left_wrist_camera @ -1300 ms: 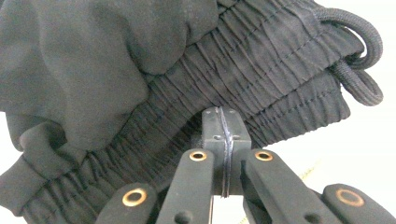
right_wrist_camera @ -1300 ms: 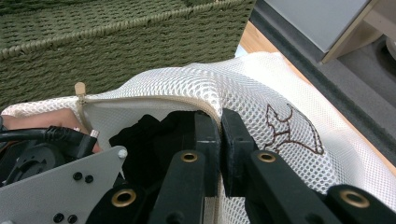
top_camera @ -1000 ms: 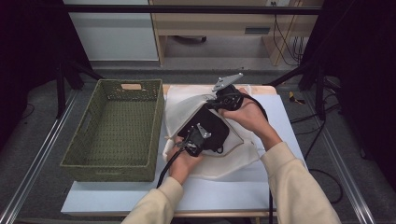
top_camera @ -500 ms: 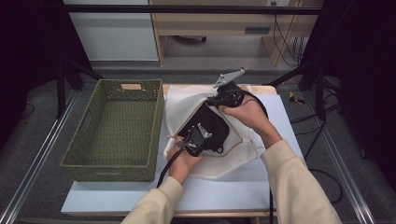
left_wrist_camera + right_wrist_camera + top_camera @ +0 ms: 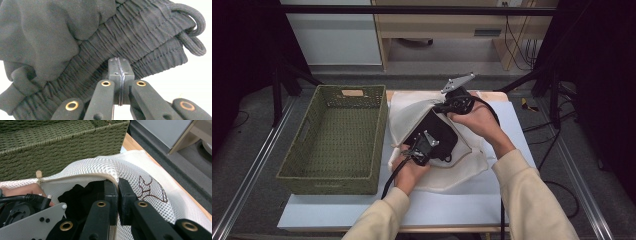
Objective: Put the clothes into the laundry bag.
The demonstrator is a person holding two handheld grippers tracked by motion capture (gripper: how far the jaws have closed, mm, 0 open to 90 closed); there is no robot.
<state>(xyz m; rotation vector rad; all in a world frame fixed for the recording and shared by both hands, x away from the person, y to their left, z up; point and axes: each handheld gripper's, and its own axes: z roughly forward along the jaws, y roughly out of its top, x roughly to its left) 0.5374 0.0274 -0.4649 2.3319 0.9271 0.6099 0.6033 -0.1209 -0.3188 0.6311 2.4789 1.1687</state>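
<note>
At frame centre, the left gripper (image 5: 119, 82) pinches soft black shorts (image 5: 75, 50) at their gathered waistband, while the right gripper (image 5: 117, 195) clamps the limp mesh laundry bag (image 5: 140, 170) rim.

A black garment (image 5: 75, 37) with a gathered elastic waistband and a looped drawcord lies bunched, half inside the open mouth of a white mesh bag (image 5: 140, 172), just beside the green basket (image 5: 337, 140).

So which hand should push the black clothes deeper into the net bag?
Left, probably. The left tool is shut on the black clothes, while the right tool holds the net bag by its rim.
</note>
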